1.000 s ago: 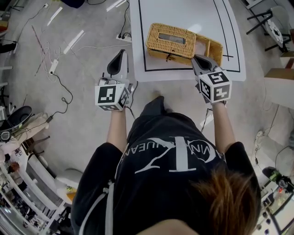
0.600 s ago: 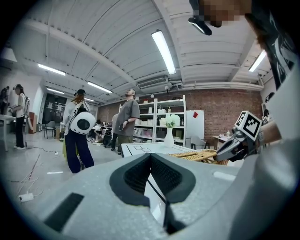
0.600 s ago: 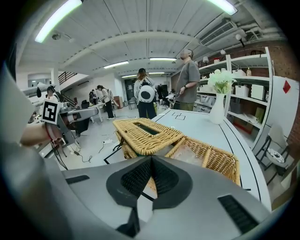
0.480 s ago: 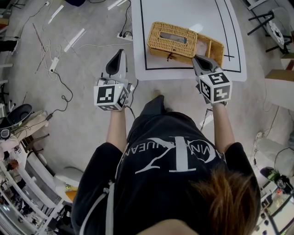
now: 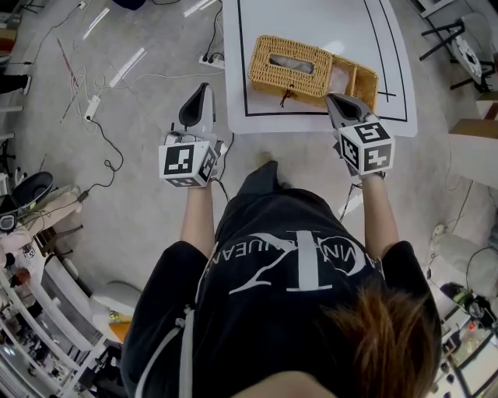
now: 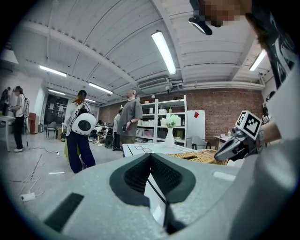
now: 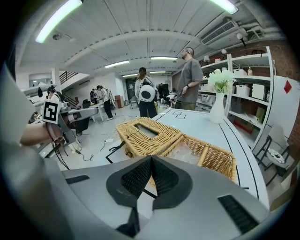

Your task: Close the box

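Both left gripper (image 5: 205,88) and right gripper (image 5: 332,98) keep jaws pressed together, empty; lid (image 5: 289,64) has apparently barely shifted, so box (image 5: 366,78) stays uncovered at 3 o'clock.

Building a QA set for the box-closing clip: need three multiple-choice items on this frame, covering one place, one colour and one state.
1. The box is:
A. white plastic
B. tan wicker
C. black metal

2. The left gripper is:
A. over the floor, left of the table
B. on the box
C. beyond the table's far edge

3. The right gripper has its jaws:
A. wide apart
B. shut on a lid
C. shut, with nothing between them

Answers:
1 B: the head view shows woven tan sides.
2 A: the head view shows it off the table's left edge, above bare floor.
3 C: the right gripper view shows its pads meeting, with the box beyond them.
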Demonstrator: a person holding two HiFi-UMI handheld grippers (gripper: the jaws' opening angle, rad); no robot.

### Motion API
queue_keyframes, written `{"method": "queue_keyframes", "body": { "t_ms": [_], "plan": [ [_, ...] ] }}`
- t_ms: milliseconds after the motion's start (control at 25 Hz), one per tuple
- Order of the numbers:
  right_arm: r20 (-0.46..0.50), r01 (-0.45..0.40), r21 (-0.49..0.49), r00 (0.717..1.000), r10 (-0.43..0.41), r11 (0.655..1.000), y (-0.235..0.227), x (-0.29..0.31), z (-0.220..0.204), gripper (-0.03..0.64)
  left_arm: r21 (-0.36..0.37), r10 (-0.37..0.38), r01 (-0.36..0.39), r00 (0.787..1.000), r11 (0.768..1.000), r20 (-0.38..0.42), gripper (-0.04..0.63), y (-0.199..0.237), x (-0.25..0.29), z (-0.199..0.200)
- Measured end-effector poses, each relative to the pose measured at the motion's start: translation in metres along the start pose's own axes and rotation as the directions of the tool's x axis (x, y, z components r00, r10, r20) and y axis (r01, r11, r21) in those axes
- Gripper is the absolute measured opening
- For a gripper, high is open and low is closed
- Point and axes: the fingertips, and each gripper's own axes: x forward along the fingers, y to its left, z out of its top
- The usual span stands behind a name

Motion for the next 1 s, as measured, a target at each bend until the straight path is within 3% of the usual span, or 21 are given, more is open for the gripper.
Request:
{"method": "queue_keyframes", "body": {
  "t_ms": [440,1000],
  "plan": [
    [0.051,-0.016,0.013,0.999,0.015,1.000,-0.001,-0.009,0.004,-0.003,0.007,0.003,-0.003,1.000,1.000,0.009,0.011,-0.010,-0.005,0.005],
    [0.243,-0.017,-0.008,0.970,0.018,1.000,-0.005,-0.048,0.025,-0.003,0.016,0.009,-0.009,0.999,1.000,0.031,0.011,-0.035,-0.015,0.018]
  ]
}}
